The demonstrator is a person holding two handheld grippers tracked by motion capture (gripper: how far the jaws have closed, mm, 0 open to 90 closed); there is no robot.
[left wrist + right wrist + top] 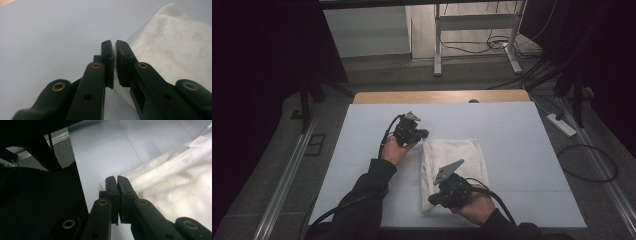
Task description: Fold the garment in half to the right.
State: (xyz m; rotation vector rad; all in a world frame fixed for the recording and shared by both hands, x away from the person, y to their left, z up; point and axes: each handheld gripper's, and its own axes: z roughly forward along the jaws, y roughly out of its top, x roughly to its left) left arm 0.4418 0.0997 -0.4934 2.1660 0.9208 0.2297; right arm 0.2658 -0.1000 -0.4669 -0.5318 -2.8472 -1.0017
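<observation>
A white folded towel (462,155) lies on the pale table (512,130), a little right of centre. My left gripper (424,134) sits at the towel's far left corner, and its jaws (115,47) are shut with a sliver of white cloth (175,45) pinched between them. My right gripper (433,200) is at the near left corner. In the right gripper view it (117,181) is shut where the towel's woven hem band (180,190) runs into the tips. The towel's left edge looks slightly raised between the two grippers.
A wooden strip (437,96) borders the table's far edge. Beyond it stands a metal desk frame (438,45), with cables and a power strip (562,125) on the floor to the right. A dark sleeve (37,202) takes up the left of the right gripper view.
</observation>
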